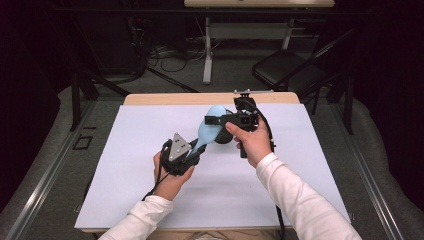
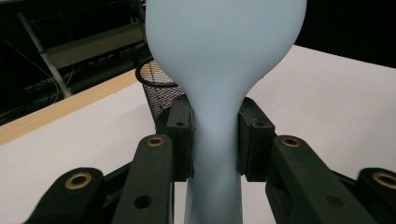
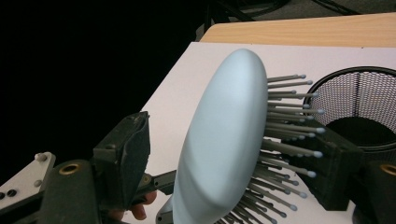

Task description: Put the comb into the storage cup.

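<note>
Gripping the pale blue hairbrush by its handle, the left claw is holding it above the worktop (beside a black mesh cup), while the right claw is straddling its head, released, pads not pressing.

Dark room, grey floor, folding chair, desk legs, cables.

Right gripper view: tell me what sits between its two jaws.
The head of the light blue hairbrush, back toward one jaw, bristles toward the other. The right gripper straddles it.

White sleeves; black tongs with brass-ringed screw holes, grey triangular plate, trailing cable.
</note>
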